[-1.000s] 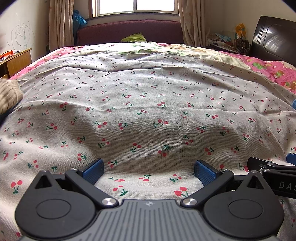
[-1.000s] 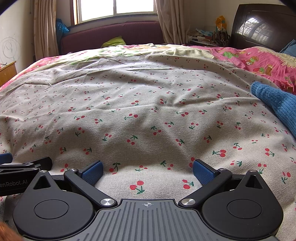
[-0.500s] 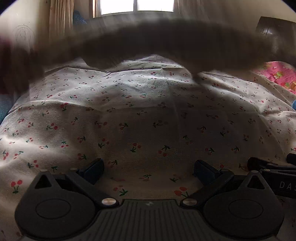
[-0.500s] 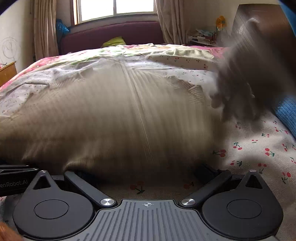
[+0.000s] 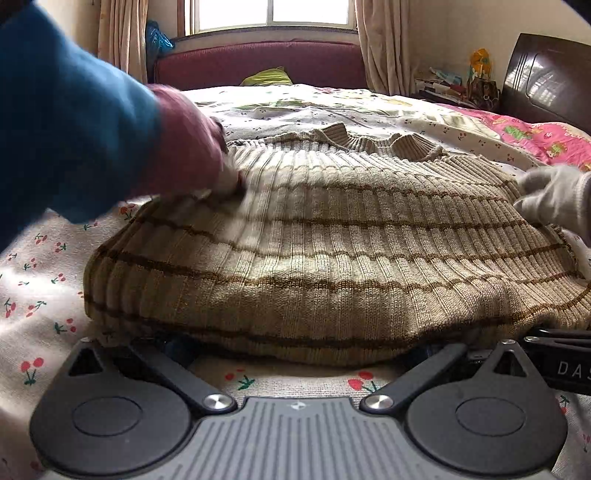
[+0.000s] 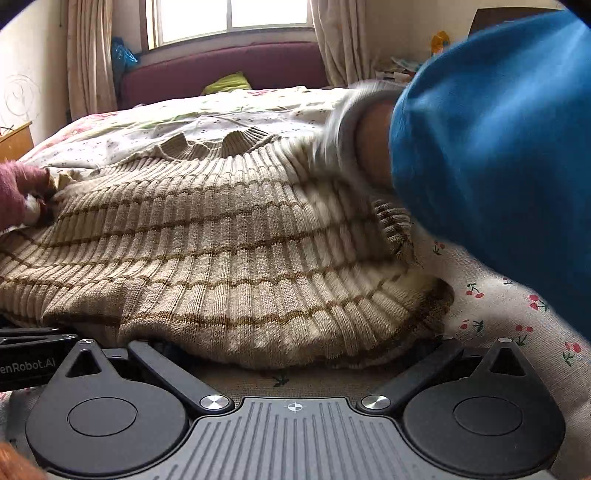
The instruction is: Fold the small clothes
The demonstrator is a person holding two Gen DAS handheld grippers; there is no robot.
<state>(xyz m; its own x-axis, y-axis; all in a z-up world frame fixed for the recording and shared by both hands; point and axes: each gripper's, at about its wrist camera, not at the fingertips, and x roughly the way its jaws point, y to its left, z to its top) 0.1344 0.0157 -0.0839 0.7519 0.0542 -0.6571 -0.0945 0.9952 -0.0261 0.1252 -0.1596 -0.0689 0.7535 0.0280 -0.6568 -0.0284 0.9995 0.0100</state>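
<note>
The sweater [image 5: 332,258] lies broadside on the bed [image 5: 44,295], hem nearest, draped over both grippers' spread, empty jaws.

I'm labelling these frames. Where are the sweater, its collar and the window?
sweater [image 5: 332,266]: left wrist view, on the striped ribbed body.
collar [image 5: 373,142]: left wrist view, on the ribbed neck edge.
window [image 6: 236,18]: right wrist view, on the bright pane.

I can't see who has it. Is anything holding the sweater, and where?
Neither the left gripper nor the right gripper grips it; both lie open under the striped sweater hem. A pink-gloved hand and a white-gloved hand hold its upper sides.
</note>
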